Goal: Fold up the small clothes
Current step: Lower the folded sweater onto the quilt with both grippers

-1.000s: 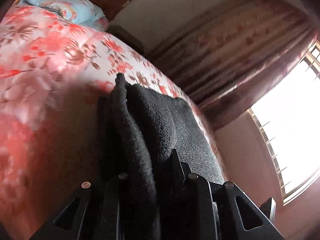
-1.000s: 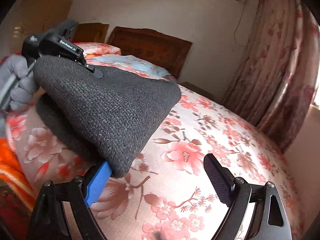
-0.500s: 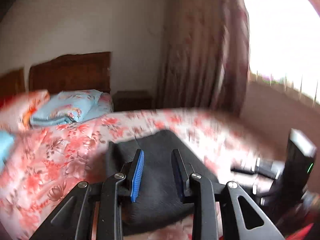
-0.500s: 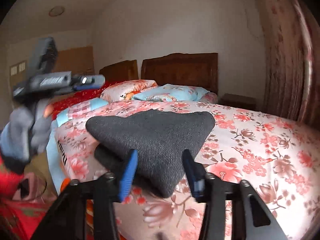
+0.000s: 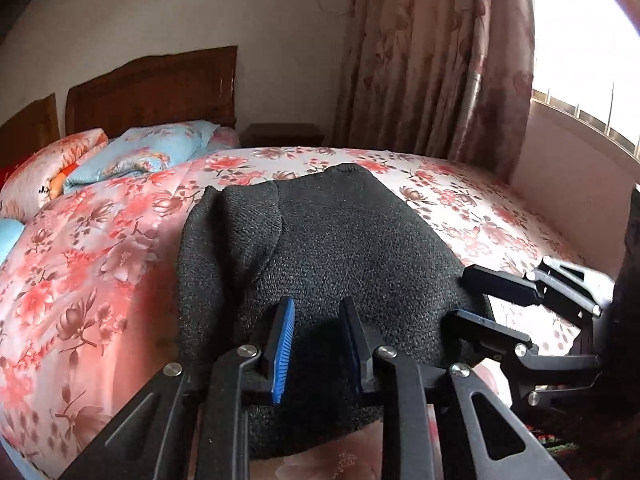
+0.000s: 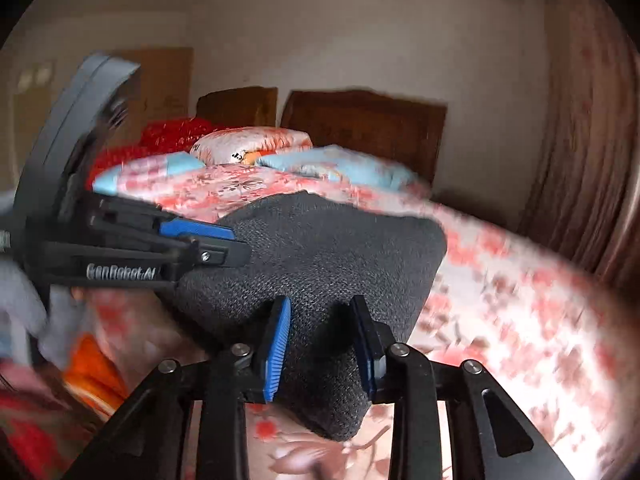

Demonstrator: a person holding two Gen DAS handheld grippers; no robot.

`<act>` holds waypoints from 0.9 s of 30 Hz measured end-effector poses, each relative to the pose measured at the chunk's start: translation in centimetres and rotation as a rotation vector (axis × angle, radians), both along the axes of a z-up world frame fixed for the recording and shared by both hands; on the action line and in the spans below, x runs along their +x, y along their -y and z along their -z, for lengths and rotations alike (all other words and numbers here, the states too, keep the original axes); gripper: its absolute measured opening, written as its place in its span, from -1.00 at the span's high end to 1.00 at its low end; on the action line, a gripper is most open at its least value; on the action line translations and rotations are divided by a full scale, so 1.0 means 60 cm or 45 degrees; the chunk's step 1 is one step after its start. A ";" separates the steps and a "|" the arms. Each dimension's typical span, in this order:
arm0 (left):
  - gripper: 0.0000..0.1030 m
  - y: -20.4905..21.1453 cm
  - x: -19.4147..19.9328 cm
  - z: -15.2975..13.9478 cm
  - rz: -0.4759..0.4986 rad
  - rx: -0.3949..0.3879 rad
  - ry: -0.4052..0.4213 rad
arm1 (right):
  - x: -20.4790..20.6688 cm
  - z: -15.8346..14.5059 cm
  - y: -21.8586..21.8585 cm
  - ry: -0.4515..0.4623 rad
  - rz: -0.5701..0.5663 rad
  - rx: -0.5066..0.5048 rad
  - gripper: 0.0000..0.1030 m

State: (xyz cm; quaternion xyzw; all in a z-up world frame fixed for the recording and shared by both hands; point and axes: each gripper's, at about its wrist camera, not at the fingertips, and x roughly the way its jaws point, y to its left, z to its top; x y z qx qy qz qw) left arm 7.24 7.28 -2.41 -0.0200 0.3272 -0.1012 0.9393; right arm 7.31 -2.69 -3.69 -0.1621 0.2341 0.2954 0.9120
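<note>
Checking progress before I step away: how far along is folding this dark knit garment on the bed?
Done: the dark knit garment lies doubled over on the bedspread. In hand: the left gripper's jaws are closing on its near edge, and the right gripper pinches a near corner. Left, likely: a final fold and release.

Garment (image 5: 340, 248) on bed (image 5: 100, 248), pillows (image 5: 144, 152) behind, curtain (image 5: 436, 60) right.

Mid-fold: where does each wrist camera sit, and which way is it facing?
Left wrist: on the left gripper, looking along its jaws over the dark knit garment, up the bed to headboard and curtain; right gripper shows at right.
Right wrist: on the right gripper, facing the headboard too; left gripper and a gloved hand show at left.
Shared: garment, bed, headboard, both grippers.
</note>
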 end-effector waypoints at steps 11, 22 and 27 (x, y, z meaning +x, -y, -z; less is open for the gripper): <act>0.54 -0.003 0.000 0.002 0.002 -0.035 -0.010 | -0.015 0.011 -0.040 0.078 -0.020 -0.211 -1.00; 0.54 -0.008 0.006 -0.003 -0.003 -0.109 -0.066 | -0.015 0.022 -0.056 0.106 -0.035 -0.282 -1.00; 0.59 0.000 0.017 -0.064 0.008 -0.150 0.013 | -0.007 0.025 -0.050 0.084 -0.025 -0.235 -1.00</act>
